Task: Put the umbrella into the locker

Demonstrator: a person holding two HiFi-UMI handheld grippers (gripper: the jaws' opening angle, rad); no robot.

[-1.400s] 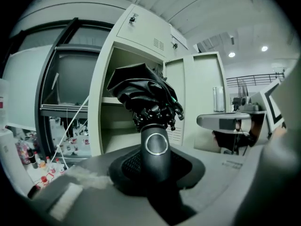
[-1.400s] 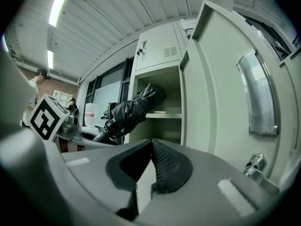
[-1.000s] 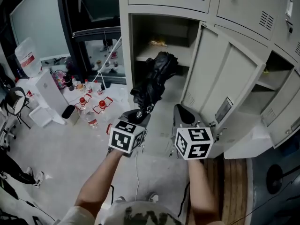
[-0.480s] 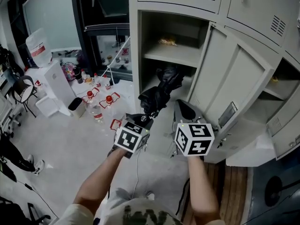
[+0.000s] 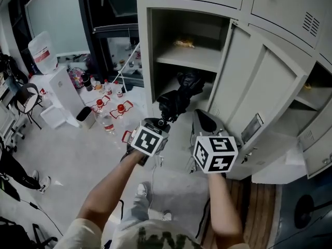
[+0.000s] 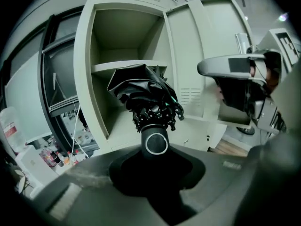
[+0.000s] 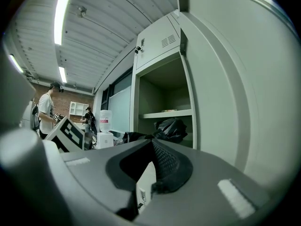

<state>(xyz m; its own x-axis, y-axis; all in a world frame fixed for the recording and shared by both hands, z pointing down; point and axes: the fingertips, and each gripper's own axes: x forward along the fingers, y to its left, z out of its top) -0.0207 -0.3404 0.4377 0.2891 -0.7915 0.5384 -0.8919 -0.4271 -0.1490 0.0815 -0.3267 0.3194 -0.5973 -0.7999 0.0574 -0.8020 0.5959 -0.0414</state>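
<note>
Left claw [image 5: 157,124] grips umbrella [image 5: 179,95] handle; canopy pokes into locker [image 5: 148,51].

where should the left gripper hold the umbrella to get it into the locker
By the round handle, coming from the end away from the locker: it is a short firm stub, while the canopy is loose, crumpled and points in under the shelf. The left gripper is clamped on it that way.

One umbrella [image 5: 179,93], two grippers [image 5: 162,122] [image 5: 203,120], one water jug [image 5: 42,53], seemingly two red-capped bottles [image 5: 98,106] on the floor [image 5: 62,154].
</note>
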